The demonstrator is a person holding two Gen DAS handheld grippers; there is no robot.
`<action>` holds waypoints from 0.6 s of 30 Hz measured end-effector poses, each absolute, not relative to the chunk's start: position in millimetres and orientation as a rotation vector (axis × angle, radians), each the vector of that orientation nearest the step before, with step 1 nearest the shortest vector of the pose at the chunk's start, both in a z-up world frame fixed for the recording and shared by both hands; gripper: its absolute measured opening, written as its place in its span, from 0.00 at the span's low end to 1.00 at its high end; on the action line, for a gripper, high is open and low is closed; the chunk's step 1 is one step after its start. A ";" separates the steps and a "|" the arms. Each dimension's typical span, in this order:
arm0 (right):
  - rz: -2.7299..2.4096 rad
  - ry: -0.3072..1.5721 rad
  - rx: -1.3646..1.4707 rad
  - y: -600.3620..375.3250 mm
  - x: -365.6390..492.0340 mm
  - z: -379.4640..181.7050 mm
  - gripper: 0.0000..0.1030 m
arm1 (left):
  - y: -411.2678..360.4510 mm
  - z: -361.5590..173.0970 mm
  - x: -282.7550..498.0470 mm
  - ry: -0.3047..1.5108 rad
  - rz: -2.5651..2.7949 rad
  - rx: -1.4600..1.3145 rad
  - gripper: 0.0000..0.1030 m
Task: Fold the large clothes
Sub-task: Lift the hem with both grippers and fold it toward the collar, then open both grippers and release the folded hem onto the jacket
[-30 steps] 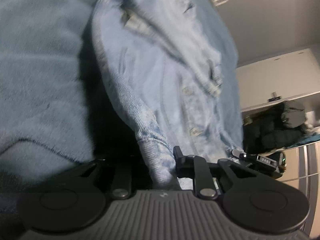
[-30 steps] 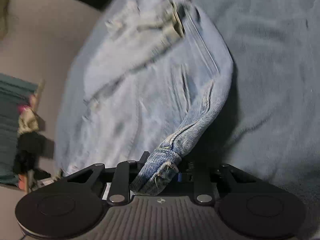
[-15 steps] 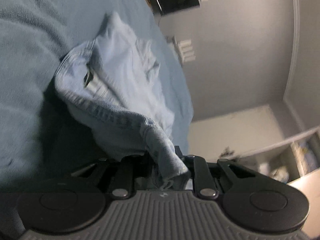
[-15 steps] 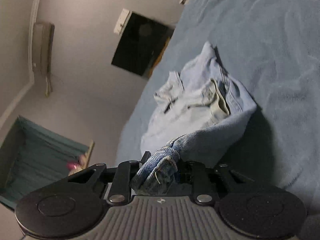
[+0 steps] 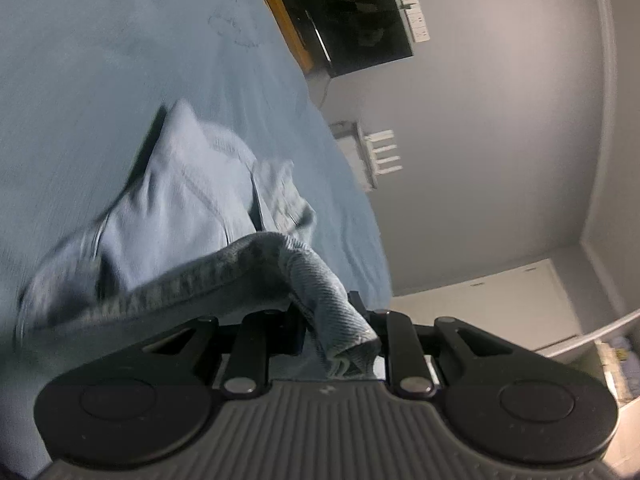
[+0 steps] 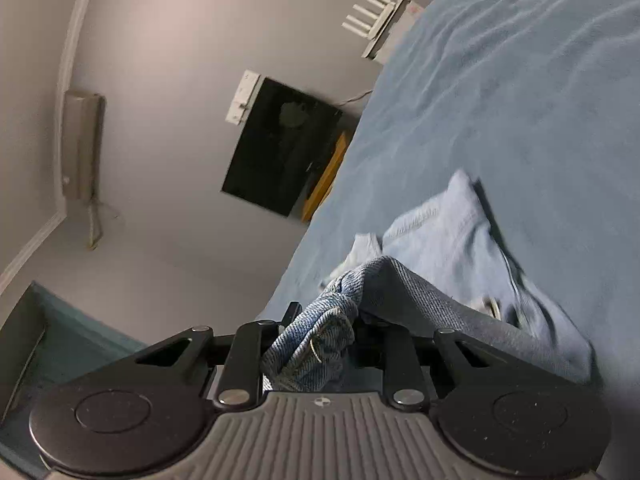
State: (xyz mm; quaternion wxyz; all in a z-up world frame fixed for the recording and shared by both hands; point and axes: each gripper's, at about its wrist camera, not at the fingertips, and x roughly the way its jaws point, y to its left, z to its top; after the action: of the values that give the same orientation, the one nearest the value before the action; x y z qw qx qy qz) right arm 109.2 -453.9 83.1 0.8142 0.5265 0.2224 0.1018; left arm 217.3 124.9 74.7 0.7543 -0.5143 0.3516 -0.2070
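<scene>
Left gripper [image 5: 332, 344]: jaws clamped on a bunched corner of the denim garment [image 5: 188, 216]; the fold of cloth stands up between the fingers and drapes over toward the right finger.
Right gripper [image 6: 320, 344]: jaws clamped on another bunched corner of the denim garment [image 6: 452, 248]; a wad of darker, twill-textured denim with a loose thread fills the gap between the fingers.
Denim garment: pale blue, lying in a heap on the blue blanket [image 5: 100, 60], its near edge lifted off the bed by both grippers; the far part rises to a soft peak and is blurred, so seams and details there are hard to make out.
Held edge: in the left wrist view it runs from the gripper out to the left as a thick rolled hem; in the right wrist view it runs out to the right.
Blue blanket [image 6: 520, 80]: covers the bed, rumpled with shallow creases, bare around the garment.
Dark screen [image 6: 280, 156]: mounted on the grey wall [image 6: 168, 40] past the bed's edge, with a white strip at one corner; an orange-brown edge shows just beside it.
White slatted object [image 6: 376, 16]: near the bed's far edge against the wall; what it is cannot be told.
Containers: a teal, box-like frame [image 6: 60, 340] shows at the lower left of the right wrist view; its contents cannot be made out.
White cupboard [image 5: 500, 304]: against the wall in the left wrist view, doors closed.
</scene>
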 end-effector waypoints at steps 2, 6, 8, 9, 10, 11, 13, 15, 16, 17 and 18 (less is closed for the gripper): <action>0.187 0.487 1.118 -452.3 140.7 78.1 0.24 | 120.1 75.8 244.9 0.772 -0.417 -1.077 0.15; 0.105 0.519 1.094 -446.5 205.6 62.0 0.24 | 110.5 65.4 293.9 0.800 -0.323 -1.016 0.15; 0.086 0.533 1.092 -444.8 225.9 51.2 0.24 | 105.5 56.0 312.4 0.815 -0.286 -1.000 0.15; 0.074 0.540 1.097 -444.9 238.4 45.6 0.24 | 103.8 50.9 321.4 0.822 -0.267 -1.001 0.15; 0.061 0.548 1.104 -443.3 249.1 38.5 0.24 | 101.2 45.4 328.8 0.829 -0.253 -0.998 0.15; 0.043 0.554 1.108 -441.6 259.9 31.9 0.24 | 98.8 40.6 336.8 0.839 -0.241 -0.984 0.15; 0.013 0.569 1.094 -437.0 275.7 19.2 0.24 | 94.2 32.3 348.4 0.863 -0.219 -0.948 0.15; -0.004 0.611 1.075 -433.8 290.4 7.0 0.27 | 94.4 23.2 358.0 0.906 -0.189 -0.961 0.17; -0.024 0.620 1.075 -434.7 292.0 3.6 0.33 | 96.3 19.3 359.8 0.922 -0.183 -0.981 0.18; -0.028 0.620 1.081 -436.2 292.5 1.3 0.34 | 98.3 16.6 362.5 0.930 -0.178 -1.005 0.18; -0.015 0.611 1.097 -438.6 292.9 0.1 0.37 | 99.3 16.0 363.9 0.930 -0.184 -1.011 0.19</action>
State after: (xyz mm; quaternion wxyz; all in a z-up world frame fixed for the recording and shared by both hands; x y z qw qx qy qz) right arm 292.9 -438.6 0.1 0.8094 0.5130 0.2858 -0.0068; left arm 363.9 99.3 16.0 0.7694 -0.4661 0.4285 -0.0846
